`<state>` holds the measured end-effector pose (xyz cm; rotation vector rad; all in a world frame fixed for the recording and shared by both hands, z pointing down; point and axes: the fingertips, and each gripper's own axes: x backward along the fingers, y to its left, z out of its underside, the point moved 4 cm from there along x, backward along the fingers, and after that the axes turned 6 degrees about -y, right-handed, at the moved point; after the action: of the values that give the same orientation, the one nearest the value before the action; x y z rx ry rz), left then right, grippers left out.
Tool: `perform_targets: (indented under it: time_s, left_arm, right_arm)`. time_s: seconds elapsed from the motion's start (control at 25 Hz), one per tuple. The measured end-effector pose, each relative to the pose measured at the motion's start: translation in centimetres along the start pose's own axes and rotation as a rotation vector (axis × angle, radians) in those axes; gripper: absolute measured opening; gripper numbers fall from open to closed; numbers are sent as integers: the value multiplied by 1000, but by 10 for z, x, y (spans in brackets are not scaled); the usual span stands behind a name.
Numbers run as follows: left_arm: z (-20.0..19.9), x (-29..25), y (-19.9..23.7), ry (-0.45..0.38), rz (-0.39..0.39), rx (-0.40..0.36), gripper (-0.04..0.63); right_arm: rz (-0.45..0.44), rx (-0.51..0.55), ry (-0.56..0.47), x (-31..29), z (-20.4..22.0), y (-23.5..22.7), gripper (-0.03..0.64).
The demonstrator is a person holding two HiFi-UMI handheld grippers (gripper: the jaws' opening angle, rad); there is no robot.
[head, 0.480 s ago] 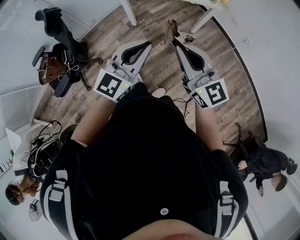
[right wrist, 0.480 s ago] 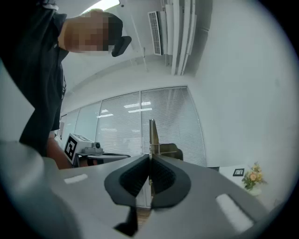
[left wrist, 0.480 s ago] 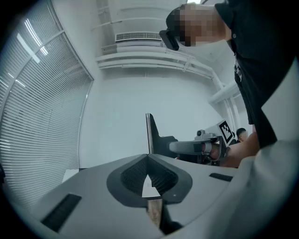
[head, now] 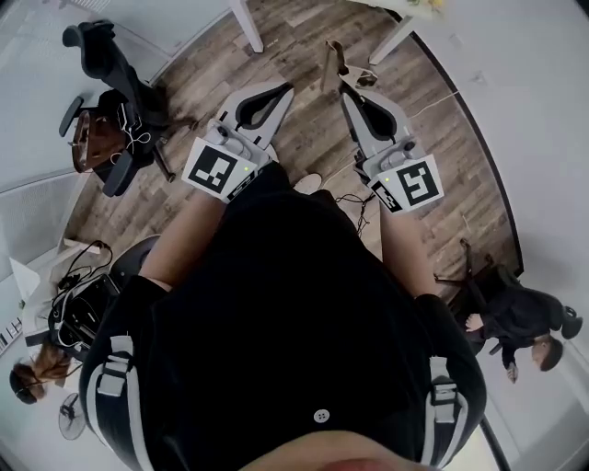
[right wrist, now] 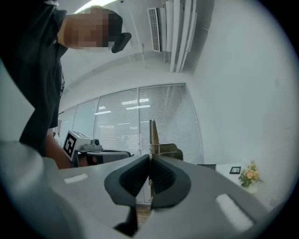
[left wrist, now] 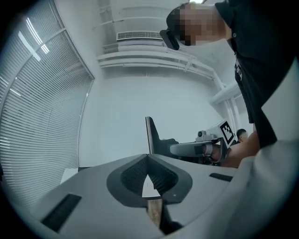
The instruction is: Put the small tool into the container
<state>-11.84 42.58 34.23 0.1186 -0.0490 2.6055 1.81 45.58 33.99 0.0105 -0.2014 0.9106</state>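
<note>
Right gripper view: ribbed dark fingers (right wrist: pixel 164 179) pressed together

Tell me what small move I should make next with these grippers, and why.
Probably keep the right gripper shut on the small tool and look up toward the white table legs. The tool stands clamped in its jaws, the left gripper is shut and empty, and no container shows.

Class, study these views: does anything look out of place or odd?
Only this: the right gripper is shut on a thin tool sticking past its jaws, mid-air over the floor, with no container in any view.
</note>
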Motion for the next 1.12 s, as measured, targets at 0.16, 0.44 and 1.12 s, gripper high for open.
perform_targets:
  time_s: [0.16,0.44,1.12]
  left_arm:
    - [-1,-4,-4,-3,13,1,8]
    - [-10,-20,1,-8,10,-25,9]
    - [1,-85,79,-27,28,9,8]
  right_arm:
    - [18,1,2,5,-2,-5,12]
    - [34,9,-46,3,-19,-24,12]
    - [59,45,6,-63,-12,-94,12]
